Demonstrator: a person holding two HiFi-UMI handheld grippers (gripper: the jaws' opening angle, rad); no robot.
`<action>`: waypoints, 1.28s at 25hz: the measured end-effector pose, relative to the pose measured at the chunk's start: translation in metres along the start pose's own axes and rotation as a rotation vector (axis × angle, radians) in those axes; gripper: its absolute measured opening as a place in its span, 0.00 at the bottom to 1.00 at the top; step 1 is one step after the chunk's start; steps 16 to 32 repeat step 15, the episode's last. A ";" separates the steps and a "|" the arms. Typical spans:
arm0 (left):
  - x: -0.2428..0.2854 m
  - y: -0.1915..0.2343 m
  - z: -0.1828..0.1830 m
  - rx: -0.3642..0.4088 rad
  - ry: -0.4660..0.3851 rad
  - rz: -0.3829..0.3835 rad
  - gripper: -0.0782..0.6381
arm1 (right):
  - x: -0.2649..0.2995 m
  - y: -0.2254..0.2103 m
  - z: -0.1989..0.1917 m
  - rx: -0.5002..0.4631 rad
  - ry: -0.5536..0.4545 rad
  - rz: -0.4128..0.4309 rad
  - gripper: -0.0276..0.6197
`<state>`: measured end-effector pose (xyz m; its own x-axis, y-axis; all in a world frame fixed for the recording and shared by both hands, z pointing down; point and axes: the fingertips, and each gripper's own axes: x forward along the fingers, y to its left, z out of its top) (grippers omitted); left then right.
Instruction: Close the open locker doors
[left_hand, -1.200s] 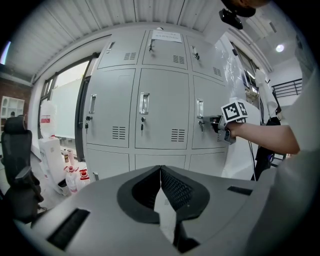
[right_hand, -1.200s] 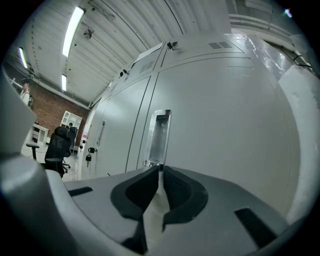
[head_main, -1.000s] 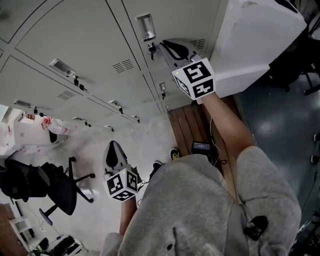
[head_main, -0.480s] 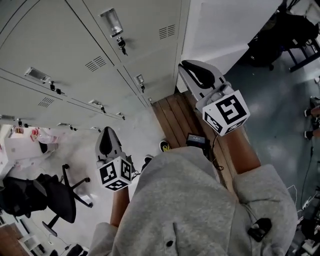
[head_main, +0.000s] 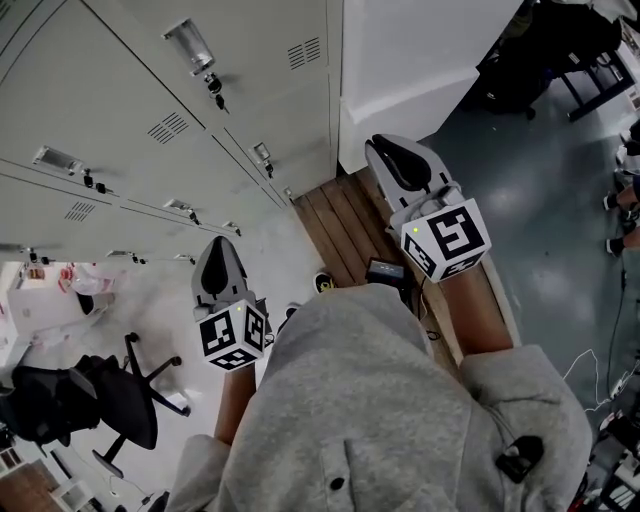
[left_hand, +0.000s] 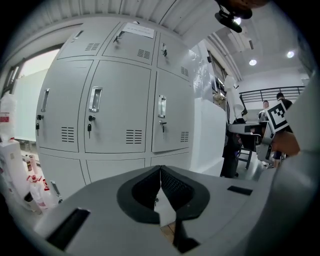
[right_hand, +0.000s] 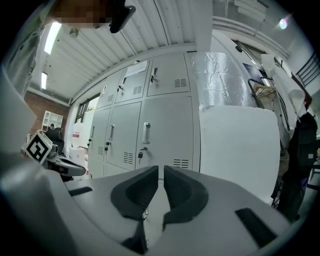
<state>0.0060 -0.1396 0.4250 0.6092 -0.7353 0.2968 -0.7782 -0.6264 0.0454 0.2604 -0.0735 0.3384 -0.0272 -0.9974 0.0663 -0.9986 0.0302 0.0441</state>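
Facing: a bank of grey lockers (head_main: 150, 90), every door in sight lying flush and closed, keys (head_main: 214, 88) hanging in some of the locks.
Left gripper (head_main: 218, 250): held low, well short of the lockers; jaws pressed together at the tips with nothing in them.
Right gripper (head_main: 388, 152): above the wooden planks (head_main: 330, 225), near the white partition (head_main: 420, 50); jaws drawn in to a thin slit, empty.
Floor: a black office chair (head_main: 110, 400) stands off to the person's left.
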 end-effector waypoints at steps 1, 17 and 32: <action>-0.001 0.001 0.000 0.000 0.000 0.003 0.12 | 0.001 0.003 -0.001 -0.004 0.000 0.005 0.12; -0.006 0.025 -0.004 -0.021 0.002 0.051 0.12 | 0.021 0.021 -0.002 -0.015 0.008 0.055 0.12; -0.006 0.025 -0.004 -0.021 0.002 0.051 0.12 | 0.021 0.021 -0.002 -0.015 0.008 0.055 0.12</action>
